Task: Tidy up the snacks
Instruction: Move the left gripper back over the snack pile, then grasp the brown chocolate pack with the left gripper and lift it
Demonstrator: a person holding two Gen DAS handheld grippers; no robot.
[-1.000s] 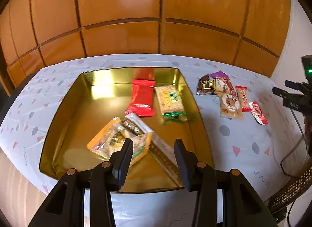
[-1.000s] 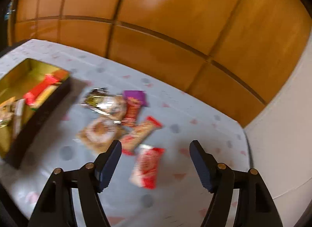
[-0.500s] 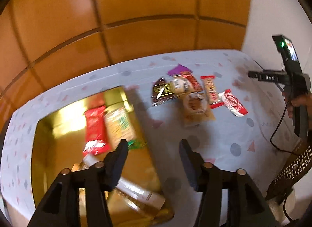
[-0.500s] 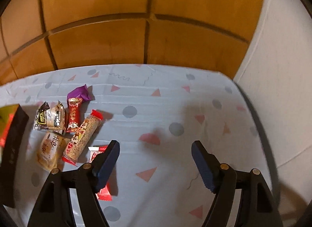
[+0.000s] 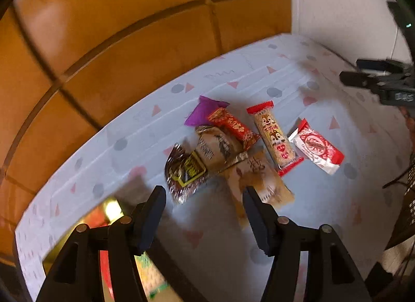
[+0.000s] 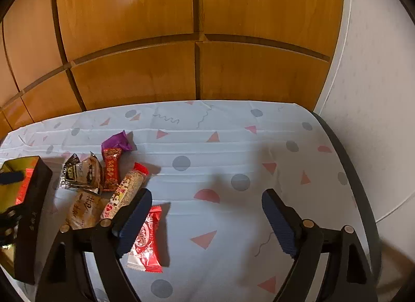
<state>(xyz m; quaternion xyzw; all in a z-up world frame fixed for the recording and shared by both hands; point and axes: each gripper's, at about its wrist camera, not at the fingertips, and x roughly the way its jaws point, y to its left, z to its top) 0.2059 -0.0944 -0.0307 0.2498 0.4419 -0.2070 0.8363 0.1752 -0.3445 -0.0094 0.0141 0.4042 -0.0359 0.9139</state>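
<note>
Left gripper (image 5: 203, 202) angled steeply down over the snack pile, fingers (image 5: 153, 208) spread wide after just opening, nothing between them. Below its tips: a dark foil packet (image 5: 185, 172) and a tan cake wrapper (image 5: 262, 182), lying on the patterned surface (image 5: 298, 213). Farther along, a purple packet (image 5: 205, 112), a red candy (image 5: 233, 128), a long cartoon biscuit bar (image 5: 275, 137) and a red-and-white wafer (image 5: 317, 150), all close together, some overlapping. Gold-lined tin (image 6: 33, 198) just beside the pile at its left in the right wrist view, holding red packets. Right gripper (image 6: 205, 220) tilted down over bare cloth right of the snacks, fingers likewise freshly parted and empty, left one overlapping the wafer's edge in view.
</note>
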